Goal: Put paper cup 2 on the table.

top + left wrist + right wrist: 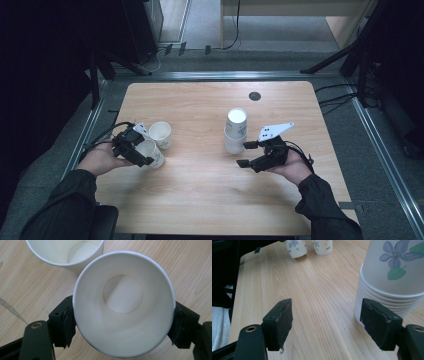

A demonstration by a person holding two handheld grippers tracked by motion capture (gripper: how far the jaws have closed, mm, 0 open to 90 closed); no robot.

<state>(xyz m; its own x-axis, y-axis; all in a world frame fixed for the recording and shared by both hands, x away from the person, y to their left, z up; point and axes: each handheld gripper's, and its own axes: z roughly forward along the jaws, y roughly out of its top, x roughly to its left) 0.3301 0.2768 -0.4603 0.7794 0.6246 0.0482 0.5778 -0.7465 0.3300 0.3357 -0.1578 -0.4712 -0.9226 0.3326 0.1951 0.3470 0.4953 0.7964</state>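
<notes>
On wooden table: paper cups, cup stack; grey floor beyond.

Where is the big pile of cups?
The cup stack stands upside down right of the table's middle in the high view, just beyond the open right gripper.

white cups with blue flowers, green leaves, light wood table
</notes>
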